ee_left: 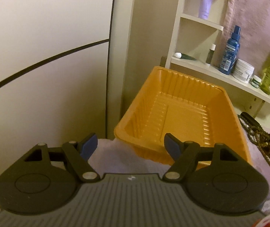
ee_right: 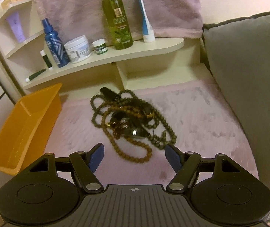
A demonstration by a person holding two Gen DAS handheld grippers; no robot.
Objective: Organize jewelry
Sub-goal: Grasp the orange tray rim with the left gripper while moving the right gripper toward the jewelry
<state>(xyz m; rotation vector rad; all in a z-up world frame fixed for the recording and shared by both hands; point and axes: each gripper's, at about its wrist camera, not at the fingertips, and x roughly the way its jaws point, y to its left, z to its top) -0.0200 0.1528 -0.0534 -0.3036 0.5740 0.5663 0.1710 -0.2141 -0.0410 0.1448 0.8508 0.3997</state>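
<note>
your left hand-held gripper [ee_left: 130,147] has its jaws spread wide with nothing between them, pointed at the near rim of the orange tray [ee_left: 174,113], which sits empty on the pink fuzzy blanket [ee_left: 119,157]. your right hand-held gripper [ee_right: 134,157] is also wide open and holds nothing; it hangs just short of the tangled pile of beaded jewelry [ee_right: 129,121] lying on the blanket to the right of the tray (dark pieces are mixed in, too blurred to name). behind, a shelf [ee_right: 116,56] carries bottles and jars.
</note>
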